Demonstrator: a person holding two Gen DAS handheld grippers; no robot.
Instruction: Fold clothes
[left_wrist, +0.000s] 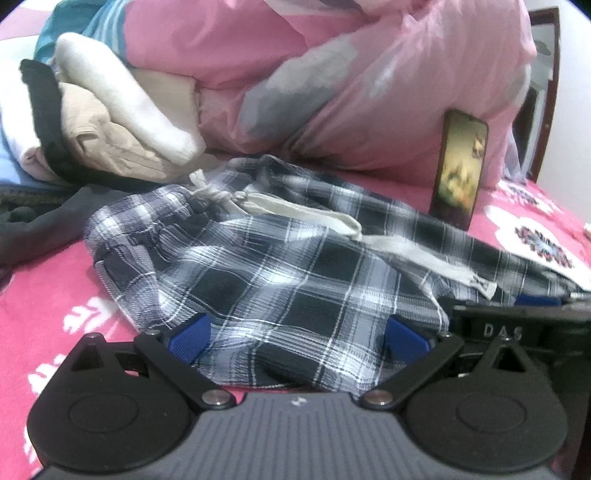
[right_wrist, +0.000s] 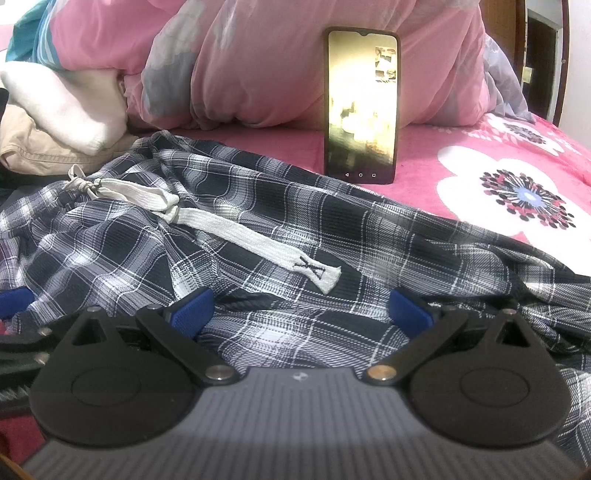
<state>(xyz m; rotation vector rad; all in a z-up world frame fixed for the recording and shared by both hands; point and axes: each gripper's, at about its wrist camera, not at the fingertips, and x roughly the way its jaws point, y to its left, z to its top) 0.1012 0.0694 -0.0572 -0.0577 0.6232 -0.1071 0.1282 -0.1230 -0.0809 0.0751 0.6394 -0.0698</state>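
Note:
Black-and-white plaid shorts (left_wrist: 280, 266) with a white drawstring (left_wrist: 399, 247) lie crumpled on the pink floral bedspread (left_wrist: 48, 295). My left gripper (left_wrist: 297, 338) is open, its blue pads (left_wrist: 188, 338) on either side of the near edge of the plaid cloth. In the right wrist view the same shorts (right_wrist: 332, 236) spread wide, with the drawstring (right_wrist: 236, 236) lying across them. My right gripper (right_wrist: 301, 313) is open too, low over the cloth, which fills the gap between its fingers. The right gripper's black body (left_wrist: 517, 332) shows just to the right of the left one.
A phone (right_wrist: 361, 107) with a lit screen stands propped against a pink quilt (right_wrist: 258, 62) behind the shorts. A pile of white, beige and black clothes (left_wrist: 110, 125) sits at the back left. A dark grey garment (left_wrist: 40, 225) lies left of the shorts.

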